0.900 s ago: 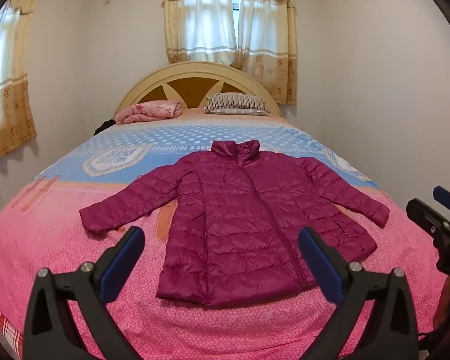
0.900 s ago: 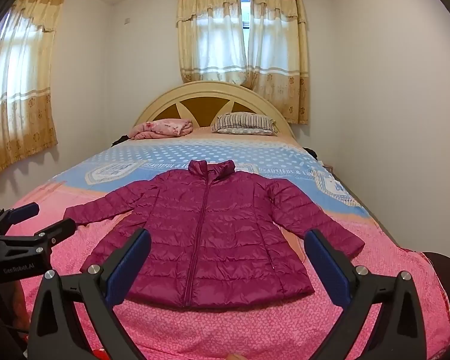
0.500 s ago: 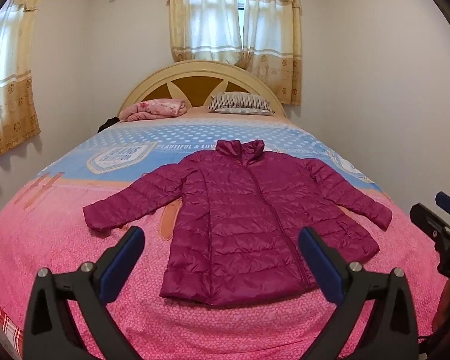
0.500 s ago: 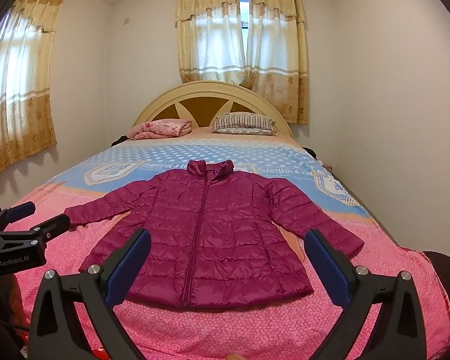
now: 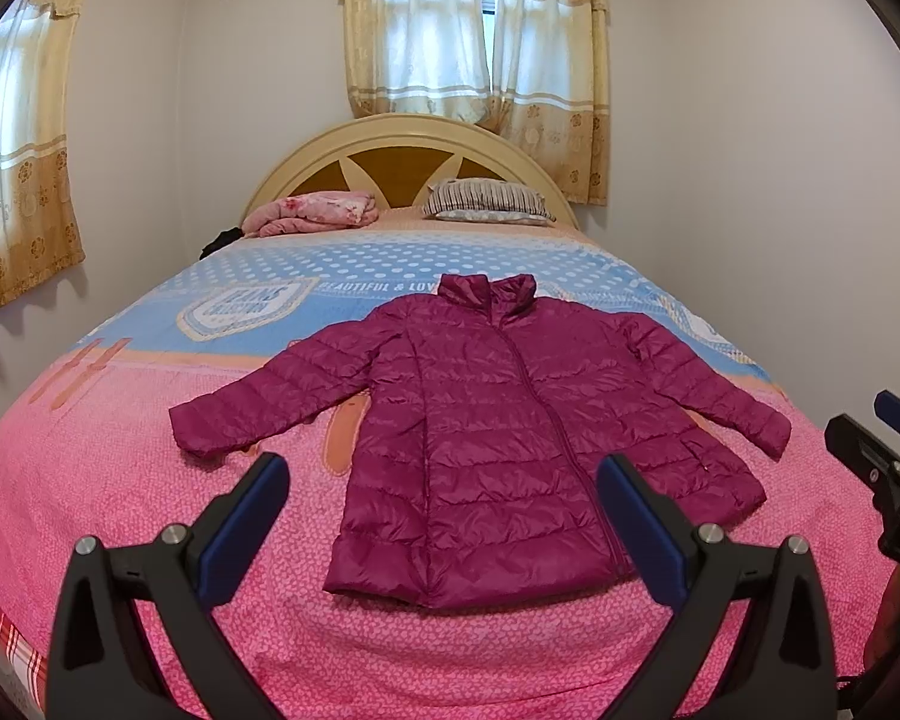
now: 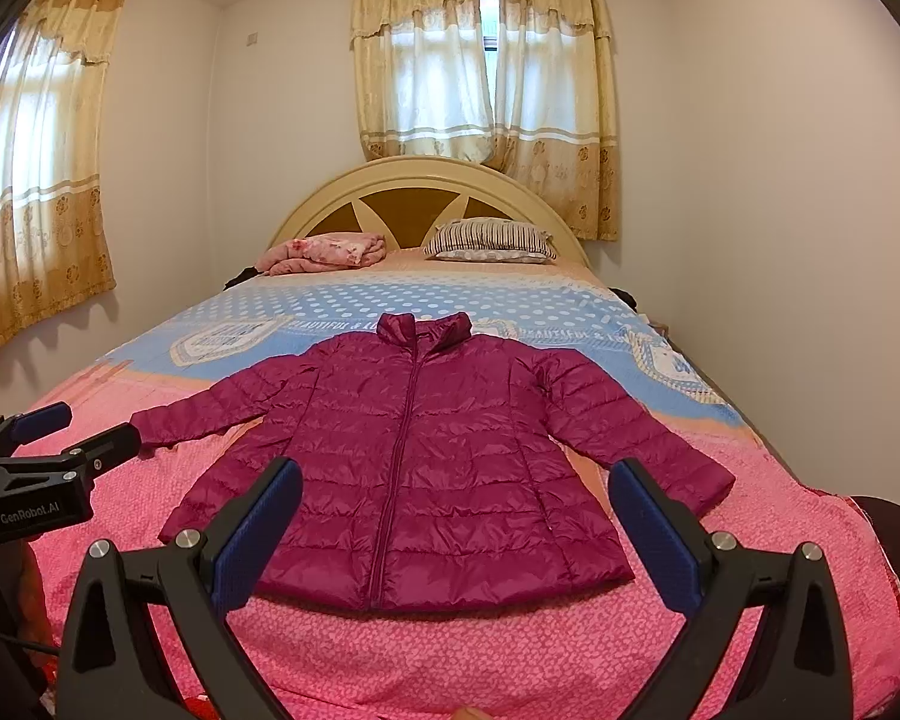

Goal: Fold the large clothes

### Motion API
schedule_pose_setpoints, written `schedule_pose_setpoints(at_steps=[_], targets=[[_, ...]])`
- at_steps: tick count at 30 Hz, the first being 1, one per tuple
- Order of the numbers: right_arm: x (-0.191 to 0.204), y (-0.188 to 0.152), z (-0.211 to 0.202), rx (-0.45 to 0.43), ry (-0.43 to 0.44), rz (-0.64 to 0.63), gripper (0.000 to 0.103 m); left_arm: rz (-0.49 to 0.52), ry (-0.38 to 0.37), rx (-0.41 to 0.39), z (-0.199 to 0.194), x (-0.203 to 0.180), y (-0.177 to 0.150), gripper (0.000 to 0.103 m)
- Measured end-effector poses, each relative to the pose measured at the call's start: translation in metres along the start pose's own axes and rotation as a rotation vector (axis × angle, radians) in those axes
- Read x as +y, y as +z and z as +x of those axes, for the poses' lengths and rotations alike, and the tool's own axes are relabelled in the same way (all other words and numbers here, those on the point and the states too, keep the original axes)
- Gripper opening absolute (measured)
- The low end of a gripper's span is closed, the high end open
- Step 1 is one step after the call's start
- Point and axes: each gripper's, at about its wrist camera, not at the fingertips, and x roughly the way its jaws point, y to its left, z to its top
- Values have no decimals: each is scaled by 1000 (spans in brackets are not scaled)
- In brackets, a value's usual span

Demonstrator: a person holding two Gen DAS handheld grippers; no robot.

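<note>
1. While both tools hover above the foot of the bed (image 5: 120,480), the left gripper (image 5: 444,510) has its jaws spread wide, holding nothing.
2. At centre, the jacket (image 5: 498,450) lies flat and zipped on the pink bedspread, sleeves out to each side, collar toward the headboard (image 6: 426,192).
3. At right, the right gripper (image 6: 456,516) is likewise spread, clear of the jacket.

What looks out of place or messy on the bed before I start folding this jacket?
Nothing much stands out. The jacket lies flat, zipped and face up on the bed, both sleeves spread out. At the headboard end, a pink blanket sits loosely bundled beside the striped pillow. No spills or damage show.
</note>
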Motion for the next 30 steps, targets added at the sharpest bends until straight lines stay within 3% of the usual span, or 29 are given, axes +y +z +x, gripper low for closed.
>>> schedule_pose_setpoints(at_steps=[30], targets=[[1, -1, 1, 4, 3, -2, 102, -2, 7, -10, -2, 1, 4, 103]])
